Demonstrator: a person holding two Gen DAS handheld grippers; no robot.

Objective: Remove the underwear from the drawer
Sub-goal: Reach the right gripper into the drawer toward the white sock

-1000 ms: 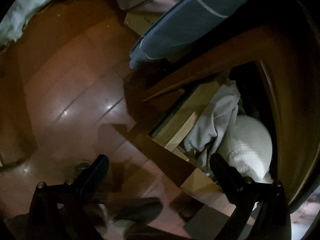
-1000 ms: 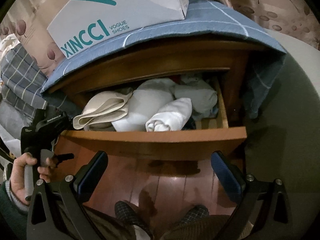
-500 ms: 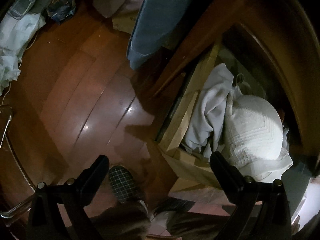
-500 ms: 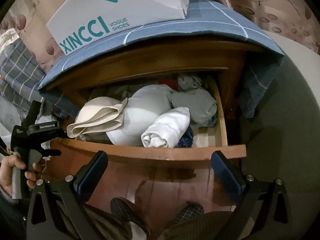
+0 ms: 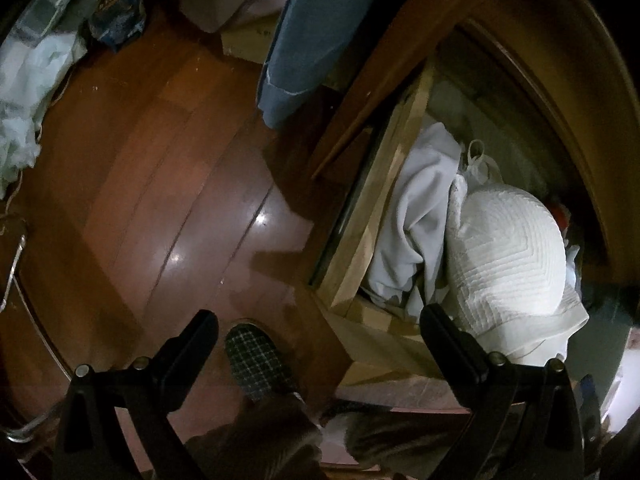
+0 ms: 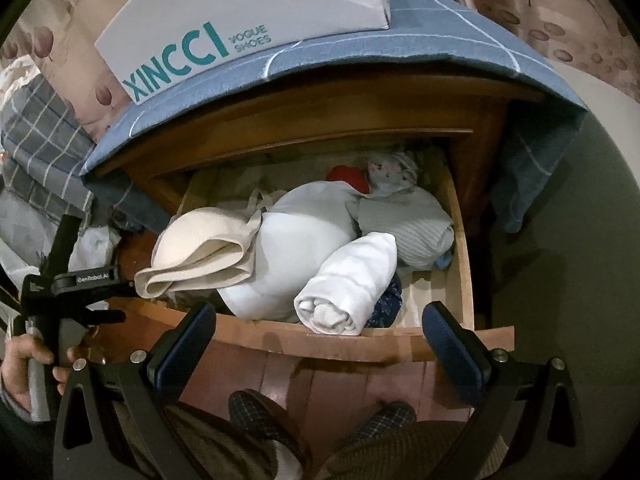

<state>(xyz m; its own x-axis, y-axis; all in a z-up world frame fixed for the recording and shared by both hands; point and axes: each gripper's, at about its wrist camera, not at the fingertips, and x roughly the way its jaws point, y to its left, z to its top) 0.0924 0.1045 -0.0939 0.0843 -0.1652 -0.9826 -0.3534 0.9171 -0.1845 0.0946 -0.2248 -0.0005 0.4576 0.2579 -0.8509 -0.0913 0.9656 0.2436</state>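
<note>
Drawer: the drawer (image 6: 360, 346) is pulled out and full of soft clothes, directly ahead of the right tongs (image 6: 320, 334) and just under their tips.
Underwear: the pieces lie inside the drawer; a cream folded piece (image 6: 200, 252) is ahead and to the left of the right tongs, a pale rounded cup (image 6: 308, 240) is straight ahead, and a rolled white piece (image 6: 348, 280) is closest to them.
Right tongs: spread wide and empty, held above the front edge of the drawer, not touching any cloth.
Left tongs: the left tongs (image 5: 320, 344) are also spread wide and hold nothing; the drawer corner is ahead on their right, and a quilted white cup (image 5: 508, 252) lies just beyond their right finger.
Risk, wrong catch: the clothes overlap, so closing on one piece probably pulls its neighbour or a thin strap out too.
Risk, weak hold: the rolled piece is thick and soft; a shallow pinch may slip or unroll it.
Risk, collision: the tips are near the wooden front edge, so a low approach can strike it.
Risk, fall: a dropped piece lands on the floor (image 5: 160, 208), near the person's slipper (image 5: 256, 356).
</note>
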